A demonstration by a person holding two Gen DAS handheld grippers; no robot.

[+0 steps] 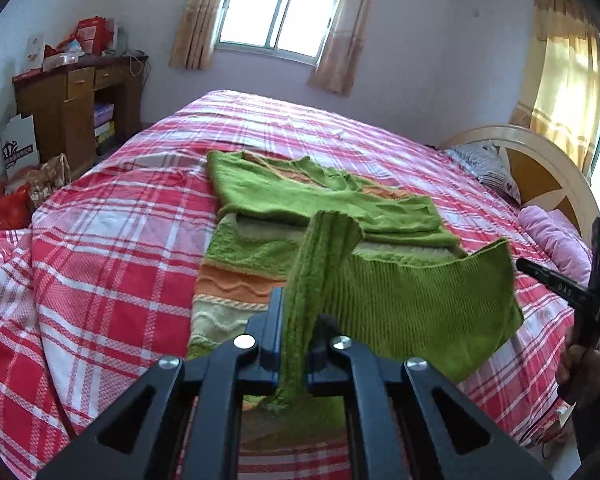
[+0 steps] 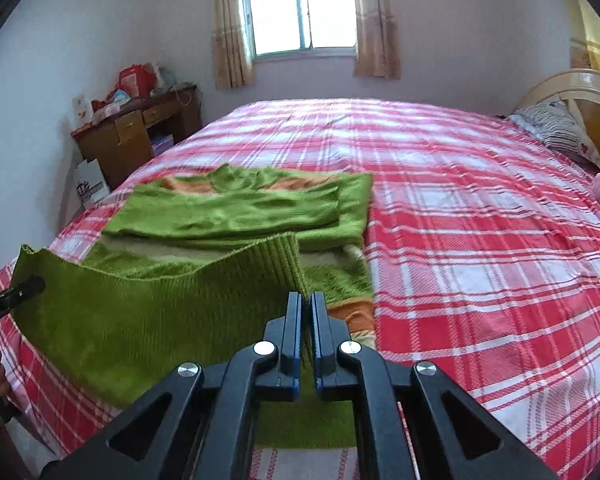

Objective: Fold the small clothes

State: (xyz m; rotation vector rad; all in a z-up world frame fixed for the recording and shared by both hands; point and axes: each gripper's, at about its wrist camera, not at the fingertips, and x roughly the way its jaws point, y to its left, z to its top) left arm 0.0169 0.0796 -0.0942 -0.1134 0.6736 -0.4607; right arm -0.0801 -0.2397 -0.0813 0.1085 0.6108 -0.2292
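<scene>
Fuzzy green ribbed-knit sweater (image 1: 420, 300) hem taut between left claw (image 1: 298, 320) and right claw (image 2: 308, 320), each pinched tight on it.

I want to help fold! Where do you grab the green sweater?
Grab the sweater by its ribbed hem, one corner each, coming from the bed's near edge. Both the left gripper and right gripper pinch it there, so it lifts evenly.
</scene>
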